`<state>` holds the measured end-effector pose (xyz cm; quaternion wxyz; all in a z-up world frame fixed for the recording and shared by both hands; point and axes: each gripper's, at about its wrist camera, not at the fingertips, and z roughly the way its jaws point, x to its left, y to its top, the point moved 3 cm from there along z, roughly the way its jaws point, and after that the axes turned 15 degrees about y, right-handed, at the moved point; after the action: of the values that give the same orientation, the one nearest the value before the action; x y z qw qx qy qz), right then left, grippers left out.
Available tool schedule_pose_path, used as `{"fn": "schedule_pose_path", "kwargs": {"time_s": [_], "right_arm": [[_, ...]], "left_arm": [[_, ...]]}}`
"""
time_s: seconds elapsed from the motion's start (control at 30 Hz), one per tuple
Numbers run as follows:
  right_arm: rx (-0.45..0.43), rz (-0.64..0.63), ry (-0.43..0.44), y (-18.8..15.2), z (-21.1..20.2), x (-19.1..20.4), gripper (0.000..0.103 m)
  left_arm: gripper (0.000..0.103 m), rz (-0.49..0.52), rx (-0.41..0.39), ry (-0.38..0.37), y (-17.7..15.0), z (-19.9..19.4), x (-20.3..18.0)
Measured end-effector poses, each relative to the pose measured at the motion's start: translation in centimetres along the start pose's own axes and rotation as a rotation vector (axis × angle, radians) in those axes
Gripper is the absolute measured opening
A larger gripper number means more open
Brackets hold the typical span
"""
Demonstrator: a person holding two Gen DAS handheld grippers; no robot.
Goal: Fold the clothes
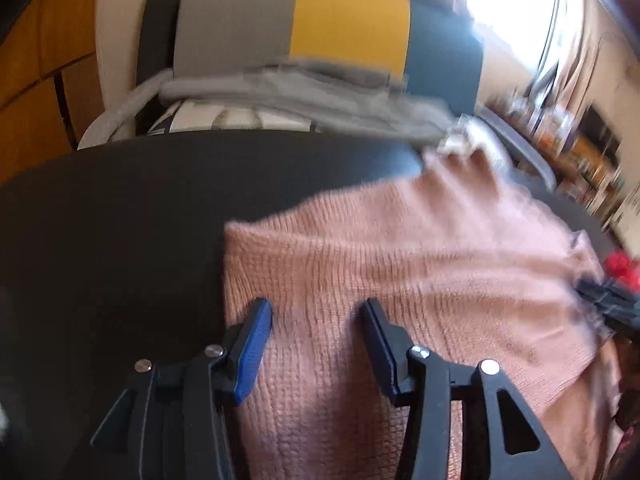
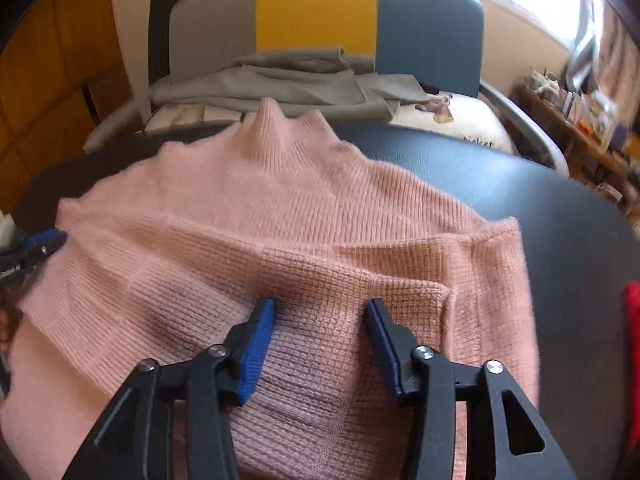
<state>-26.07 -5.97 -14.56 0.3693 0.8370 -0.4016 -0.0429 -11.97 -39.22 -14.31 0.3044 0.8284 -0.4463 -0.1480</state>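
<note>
where both claws gape, pink sweater [image 2: 304, 216] overhangs table [image 2: 520, 200].

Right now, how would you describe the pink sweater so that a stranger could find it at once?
Look at the dark table in front of the grey, yellow and blue chair. The pink sweater lies spread on that table, under both open grippers. Unlike the smooth grey cloth piled on the chair, it is a ribbed knit.
</note>
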Motion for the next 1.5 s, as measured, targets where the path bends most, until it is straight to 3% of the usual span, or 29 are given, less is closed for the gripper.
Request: {"fn": "schedule_pose_path", "kwargs": {"time_s": [0.3, 0.4, 0.5, 0.63, 0.77, 0.83, 0.9, 0.97, 1.03, 1.13, 1.17, 1.2, 1.23, 1.3, 1.33, 1.37, 1.4, 1.5], "right_arm": [[-0.022, 0.042, 0.082, -0.4, -0.5, -0.9, 0.054], [0.004, 0.089, 0.188, 0.7, -1.0, -1.7, 0.055], [-0.030, 0.148, 0.340, 3.7, -1.6, -2.6, 0.056], [-0.002, 0.230, 0.462, 8.8, 0.4, -4.3, 0.061], [0.113, 0.233, 0.480, 12.9, 4.5, -6.4, 0.061], [0.161, 0.231, 0.476, 14.5, 6.3, -7.6, 0.061], [0.200, 0.231, 0.504, 15.7, 8.2, -8.6, 0.076], [0.223, 0.239, 0.546, 16.5, 9.8, -9.5, 0.084], [0.247, 0.244, 0.604, 16.8, 11.1, -9.7, 0.084], [0.274, 0.192, 0.625, 17.3, 12.3, -8.7, 0.086], [0.283, 0.174, 0.632, 17.4, 12.6, -8.4, 0.076], [0.292, 0.156, 0.638, 17.6, 13.0, -8.1, 0.052], [0.307, 0.137, 0.622, 17.6, 13.4, -7.8, 0.042], [0.322, 0.114, 0.602, 17.7, 13.9, -7.4, 0.031], [0.320, 0.113, 0.603, 17.8, 13.9, -7.4, 0.025], [0.322, 0.114, 0.590, 17.7, 14.0, -7.5, 0.012], [0.321, 0.117, 0.580, 17.7, 14.0, -7.8, 0.007], [0.304, 0.103, 0.550, 17.6, 13.5, -7.9, 0.007]], "left_arm": [[0.048, -0.045, 0.022, -0.028, 0.3, -0.8, 0.4], [0.049, 0.005, -0.041, -0.096, 2.1, -2.6, -0.5], [0.056, 0.071, -0.058, -0.225, 4.5, -3.7, -2.5], [0.064, 0.105, 0.045, -0.342, 8.7, -1.2, -5.6], [0.064, 0.133, 0.146, -0.409, 11.8, 2.4, -8.2], [0.063, 0.161, 0.188, -0.405, 12.9, 4.6, -9.5], [0.062, 0.208, 0.218, -0.408, 13.7, 6.7, -10.9], [0.062, 0.231, 0.250, -0.430, 13.9, 8.1, -11.9], [0.062, 0.262, 0.275, -0.449, 13.9, 9.2, -13.1], [0.062, 0.301, 0.288, -0.505, 14.3, 9.9, -14.6], [0.060, 0.302, 0.304, -0.518, 14.4, 10.2, -15.2], [0.053, 0.306, 0.308, -0.516, 14.4, 10.5, -15.6], [0.050, 0.308, 0.312, -0.512, 14.5, 10.8, -16.0], [0.025, 0.300, 0.314, -0.486, 14.6, 11.2, -16.4], [0.019, 0.288, 0.327, -0.482, 14.4, 11.7, -16.3], [0.013, 0.275, 0.336, -0.481, 14.4, 12.1, -16.2], [0.009, 0.258, 0.333, -0.491, 14.4, 12.1, -16.0], [0.004, 0.213, 0.314, -0.479, 14.4, 12.0, -15.0]]}}
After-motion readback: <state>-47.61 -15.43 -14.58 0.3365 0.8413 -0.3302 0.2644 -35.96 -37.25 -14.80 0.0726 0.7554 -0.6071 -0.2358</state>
